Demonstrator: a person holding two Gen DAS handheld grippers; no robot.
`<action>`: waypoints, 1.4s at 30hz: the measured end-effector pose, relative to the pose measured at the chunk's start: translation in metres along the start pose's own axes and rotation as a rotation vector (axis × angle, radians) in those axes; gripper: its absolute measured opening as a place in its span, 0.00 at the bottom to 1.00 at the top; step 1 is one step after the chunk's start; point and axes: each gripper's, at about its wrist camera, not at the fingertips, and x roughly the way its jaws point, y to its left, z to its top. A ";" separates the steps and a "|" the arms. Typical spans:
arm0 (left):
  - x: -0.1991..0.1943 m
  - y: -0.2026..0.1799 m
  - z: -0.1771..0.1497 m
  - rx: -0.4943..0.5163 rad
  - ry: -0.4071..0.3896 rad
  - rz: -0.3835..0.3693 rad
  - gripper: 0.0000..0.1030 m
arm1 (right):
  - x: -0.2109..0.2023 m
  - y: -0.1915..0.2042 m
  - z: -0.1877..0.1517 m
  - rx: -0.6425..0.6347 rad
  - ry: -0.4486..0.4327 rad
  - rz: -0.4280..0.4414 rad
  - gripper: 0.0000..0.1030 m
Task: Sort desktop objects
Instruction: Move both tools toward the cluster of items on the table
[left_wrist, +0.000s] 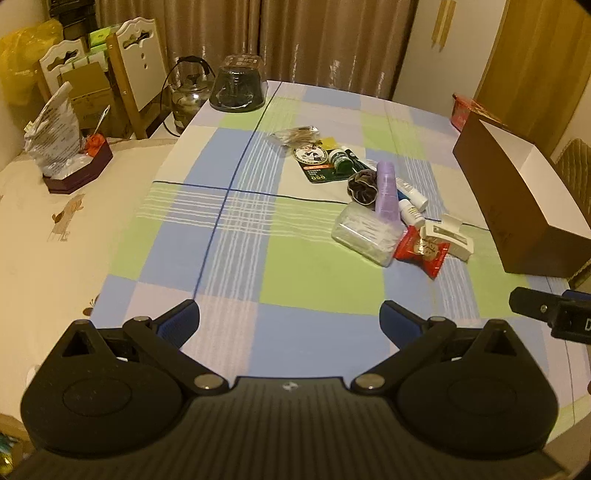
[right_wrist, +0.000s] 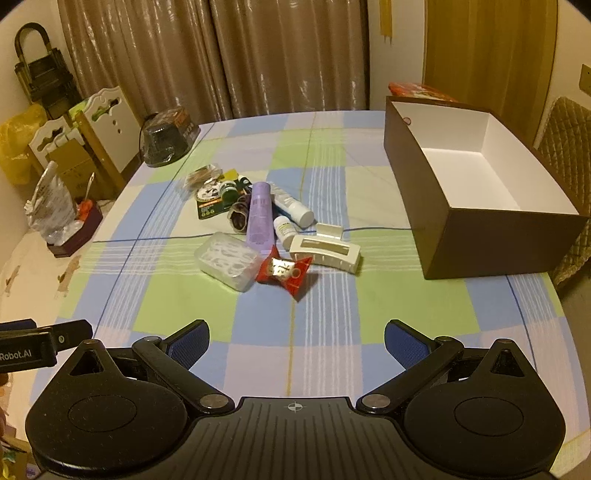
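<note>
A pile of small items lies mid-table: a clear plastic case (right_wrist: 227, 265), a red snack packet (right_wrist: 284, 272), a white hair clip (right_wrist: 325, 249), a purple tube (right_wrist: 260, 218), white bottles (right_wrist: 293, 210), a dark scrunchie (right_wrist: 239, 216) and a green card (right_wrist: 210, 205). The same pile appears in the left wrist view, with the clear case (left_wrist: 364, 232) and the red packet (left_wrist: 423, 251) nearest. An open brown box (right_wrist: 476, 236) with a white inside stands to the right. My left gripper (left_wrist: 290, 319) and right gripper (right_wrist: 297, 341) both hover open and empty over the near table edge.
The table wears a checked cloth (right_wrist: 314, 325). At the far left stand a dark upturned container (left_wrist: 238, 88), a glass kettle (left_wrist: 190, 94) and chairs (left_wrist: 138, 70). A bag in a dark tray (left_wrist: 61, 147) sits on a side surface. A red box (right_wrist: 421, 90) lies behind the brown box.
</note>
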 end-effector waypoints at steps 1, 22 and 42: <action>0.001 0.001 0.001 0.003 0.001 0.000 0.99 | 0.001 -0.001 0.001 -0.002 0.001 0.004 1.00; 0.016 -0.014 0.011 0.040 -0.004 -0.011 0.99 | 0.000 -0.014 0.020 -0.047 -0.077 0.017 1.00; 0.029 -0.051 0.024 -0.046 -0.014 0.036 0.99 | 0.041 -0.042 0.037 -0.136 0.006 0.207 1.00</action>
